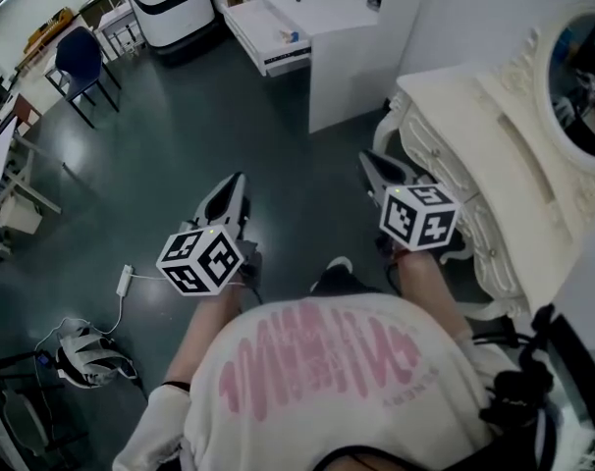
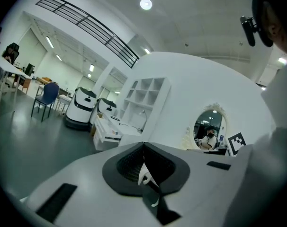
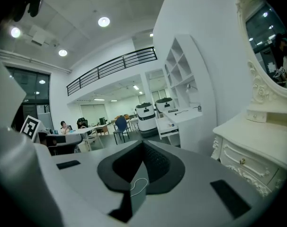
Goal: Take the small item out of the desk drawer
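Note:
The white desk (image 1: 327, 8) stands at the far end of the room with its drawer (image 1: 263, 42) pulled open. A small blue-and-white item (image 1: 291, 37) lies inside it. Both grippers are held in front of the person's body, far from the desk. My left gripper (image 1: 231, 186) points toward the floor ahead, shut with nothing in it. My right gripper (image 1: 369, 165) is beside the ornate dresser, also shut and empty. In the left gripper view the jaws (image 2: 143, 145) meet, and the open drawer (image 2: 107, 135) shows far off. In the right gripper view the jaws (image 3: 142, 143) meet too.
An ornate cream dresser (image 1: 474, 155) with an oval mirror (image 1: 582, 86) stands close on the right. Two white machines (image 1: 170, 3) stand left of the desk. A blue chair (image 1: 79, 62) and tables line the left. A cable plug (image 1: 124, 281) and a bundle (image 1: 86, 356) lie on the dark floor.

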`<action>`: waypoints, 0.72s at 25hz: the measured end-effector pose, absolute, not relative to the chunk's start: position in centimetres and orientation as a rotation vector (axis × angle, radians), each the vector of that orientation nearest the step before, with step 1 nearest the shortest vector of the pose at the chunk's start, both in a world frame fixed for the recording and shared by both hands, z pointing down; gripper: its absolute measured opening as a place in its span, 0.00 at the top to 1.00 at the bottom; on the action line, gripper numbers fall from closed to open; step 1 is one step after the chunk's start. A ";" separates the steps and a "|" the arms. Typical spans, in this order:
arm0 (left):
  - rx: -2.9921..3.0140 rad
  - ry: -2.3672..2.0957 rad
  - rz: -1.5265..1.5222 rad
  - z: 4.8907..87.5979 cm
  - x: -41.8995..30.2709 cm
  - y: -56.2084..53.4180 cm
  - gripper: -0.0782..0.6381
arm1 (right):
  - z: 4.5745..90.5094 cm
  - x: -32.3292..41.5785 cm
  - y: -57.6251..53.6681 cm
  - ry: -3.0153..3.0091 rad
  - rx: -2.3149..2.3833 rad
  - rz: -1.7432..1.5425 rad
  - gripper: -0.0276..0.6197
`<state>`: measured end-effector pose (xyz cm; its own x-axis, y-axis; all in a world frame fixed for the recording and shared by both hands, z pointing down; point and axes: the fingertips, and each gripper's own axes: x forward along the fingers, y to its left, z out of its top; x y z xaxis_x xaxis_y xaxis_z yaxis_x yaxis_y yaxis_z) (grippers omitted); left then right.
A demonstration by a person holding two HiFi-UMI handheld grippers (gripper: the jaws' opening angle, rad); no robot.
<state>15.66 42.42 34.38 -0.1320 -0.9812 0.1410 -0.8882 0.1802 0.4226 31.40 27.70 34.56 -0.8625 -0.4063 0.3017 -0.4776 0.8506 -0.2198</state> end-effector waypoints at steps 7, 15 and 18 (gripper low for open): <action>1.679 -2.088 -0.356 36.2 13.6 40.8 0.85 | 36.7 30.1 25.4 -2.729 0.677 0.398 0.93; 1.686 -2.098 -0.337 36.0 9.3 34.1 0.85 | 36.4 24.3 16.1 -2.772 0.638 0.426 0.93; 1.663 -2.106 -0.378 36.1 7.3 31.2 0.85 | 36.2 22.3 11.7 -2.785 0.613 0.445 0.93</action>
<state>7.28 31.19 36.14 -0.1896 -0.9684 0.1618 -0.8519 0.2442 0.4633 22.31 11.73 36.19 -0.8788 -0.3642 0.3082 -0.4421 0.8646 -0.2388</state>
